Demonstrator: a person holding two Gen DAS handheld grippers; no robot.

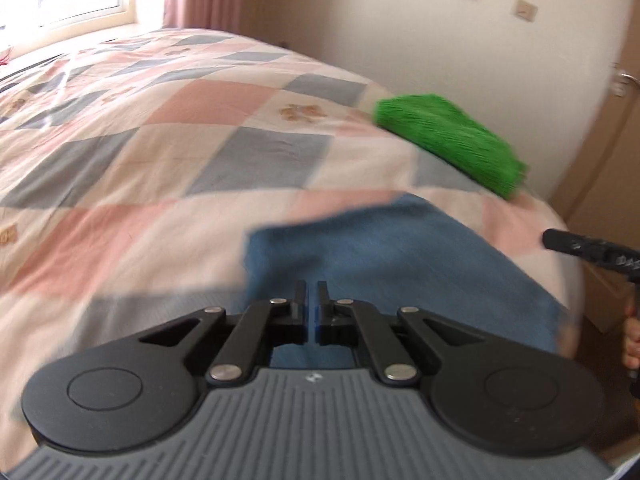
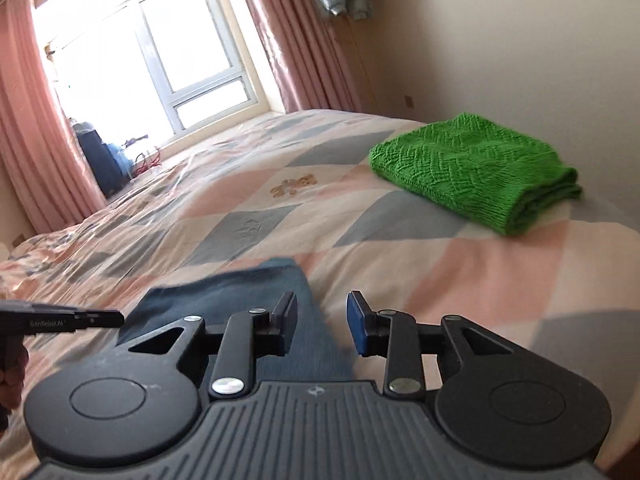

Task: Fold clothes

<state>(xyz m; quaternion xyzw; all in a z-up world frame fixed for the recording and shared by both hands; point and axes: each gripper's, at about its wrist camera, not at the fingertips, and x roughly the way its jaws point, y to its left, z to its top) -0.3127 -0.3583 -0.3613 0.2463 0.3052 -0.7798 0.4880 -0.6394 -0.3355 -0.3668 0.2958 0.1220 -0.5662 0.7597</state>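
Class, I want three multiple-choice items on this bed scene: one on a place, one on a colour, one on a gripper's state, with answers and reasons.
1. Where does the folded green knitted garment lie?
A. On the patchwork quilt, beyond the blue cloth
B. On the floor
C. On the windowsill

2. What colour are the curtains?
A. Yellow
B. Pink
C. Grey

3. How stands the right gripper?
A. Shut on the green garment
B. Open
C. Shut on the curtain

Answers: 1 A, it rests on the quilt towards the wall; 2 B, pink drapes flank the window; 3 B, a clear gap shows between its fingers.
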